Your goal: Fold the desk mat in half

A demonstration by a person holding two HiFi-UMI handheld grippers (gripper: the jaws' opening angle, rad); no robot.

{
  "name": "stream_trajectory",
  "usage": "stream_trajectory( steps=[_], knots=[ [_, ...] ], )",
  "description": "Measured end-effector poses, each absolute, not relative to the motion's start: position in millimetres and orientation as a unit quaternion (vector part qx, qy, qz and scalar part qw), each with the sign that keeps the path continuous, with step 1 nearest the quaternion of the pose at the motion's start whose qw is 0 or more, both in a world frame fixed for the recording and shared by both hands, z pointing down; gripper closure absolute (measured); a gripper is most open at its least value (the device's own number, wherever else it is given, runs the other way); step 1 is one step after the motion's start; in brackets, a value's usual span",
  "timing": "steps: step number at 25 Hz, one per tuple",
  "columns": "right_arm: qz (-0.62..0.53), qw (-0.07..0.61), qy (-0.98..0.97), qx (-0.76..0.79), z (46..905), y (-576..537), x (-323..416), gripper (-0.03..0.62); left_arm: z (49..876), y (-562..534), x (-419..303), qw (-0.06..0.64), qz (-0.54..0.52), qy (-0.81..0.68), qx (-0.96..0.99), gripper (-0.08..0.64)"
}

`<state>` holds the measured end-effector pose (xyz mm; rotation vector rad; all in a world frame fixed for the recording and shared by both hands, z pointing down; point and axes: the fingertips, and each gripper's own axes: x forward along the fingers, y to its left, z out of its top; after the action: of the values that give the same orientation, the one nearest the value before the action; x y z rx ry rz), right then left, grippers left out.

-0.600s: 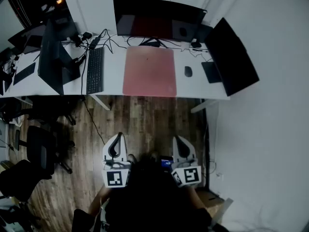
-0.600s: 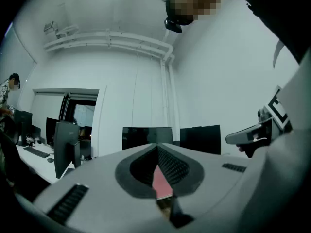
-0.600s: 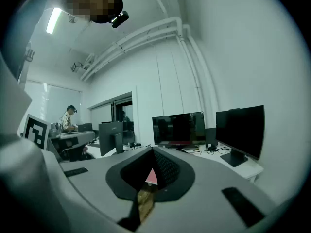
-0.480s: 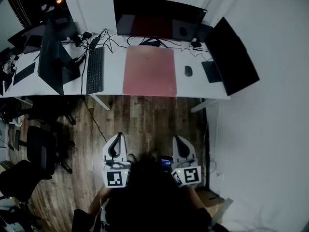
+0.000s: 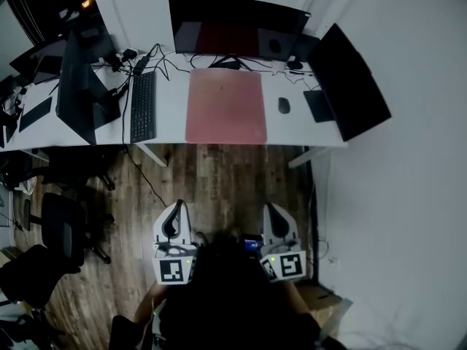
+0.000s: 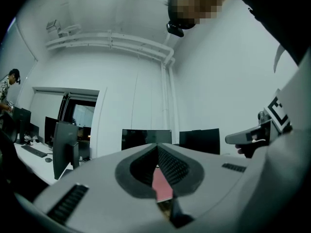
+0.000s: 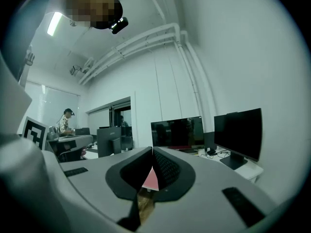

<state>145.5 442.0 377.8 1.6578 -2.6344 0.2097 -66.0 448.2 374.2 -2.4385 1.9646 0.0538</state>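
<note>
White walls and a wood-plank floor (image 5: pixel 219 184) surround a long white desk (image 5: pixel 169 126) in an office. Closest in, the left gripper (image 5: pixel 177 208) has its jaws pressed together with nothing between them, and the right gripper (image 5: pixel 271 210) is the same, its jaws closed and empty. Both are held side by side above the floor, in front of the person, pointing toward the desk and well apart from it. Through the narrow gap behind each pair of closed tips, a sliver of the pink desk mat (image 5: pixel 225 108) shows in the gripper views. The desk mat lies flat and unfolded on the desk, its near edge along the desk's front edge. It sits between a black keyboard (image 5: pixel 143 106) on the left and a mouse (image 5: pixel 284 106) on the right. A wide monitor (image 5: pixel 237 28) stands just behind it, and another monitor (image 5: pixel 349 82) stands angled at the right end.
</note>
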Motion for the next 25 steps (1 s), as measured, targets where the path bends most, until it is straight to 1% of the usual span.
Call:
stream_trajectory(
  steps=[3,5,6,7,8,9,10,12,14,19,25],
  knots=[
    [0.035,0.006,-0.843,0.536,372,441,149,0.586,371,448,-69,0.016,0.02,0.629,-0.777,0.555],
    [0.035,0.016,-0.84,0.541,377,438,150,0.581,373,447,-72,0.013,0.022,0.63,-0.776,0.555],
    [0.044,0.021,-0.839,0.541,382,437,149,0.522,375,446,-73,0.007,0.023,0.628,-0.778,0.549],
    [0.049,0.028,-0.839,0.542,387,435,149,0.438,379,445,-73,-0.002,0.022,0.624,-0.781,0.525],
    [0.052,0.033,-0.838,0.542,391,434,150,0.425,383,443,-72,-0.013,0.018,0.62,-0.785,0.467],
    [0.056,0.036,-0.838,0.541,393,434,149,0.425,387,442,-71,-0.023,0.014,0.617,-0.787,0.442],
    [0.063,0.035,-0.839,0.539,394,434,147,0.425,389,442,-71,-0.028,0.012,0.616,-0.787,0.44],
    [0.072,0.038,-0.841,0.534,396,436,142,0.425,389,442,-73,-0.026,0.015,0.615,-0.788,0.44],
    [0.058,0.045,-0.842,0.535,398,435,141,0.425,389,442,-75,-0.019,0.016,0.613,-0.789,0.44],
    [0.049,0.039,-0.839,0.541,394,434,130,0.425,390,441,-88,-0.018,0.015,0.611,-0.791,0.44],
    [0.053,0.042,-0.835,0.546,400,437,110,0.425,396,442,-107,-0.026,0.021,0.601,-0.798,0.441]
  ],
)
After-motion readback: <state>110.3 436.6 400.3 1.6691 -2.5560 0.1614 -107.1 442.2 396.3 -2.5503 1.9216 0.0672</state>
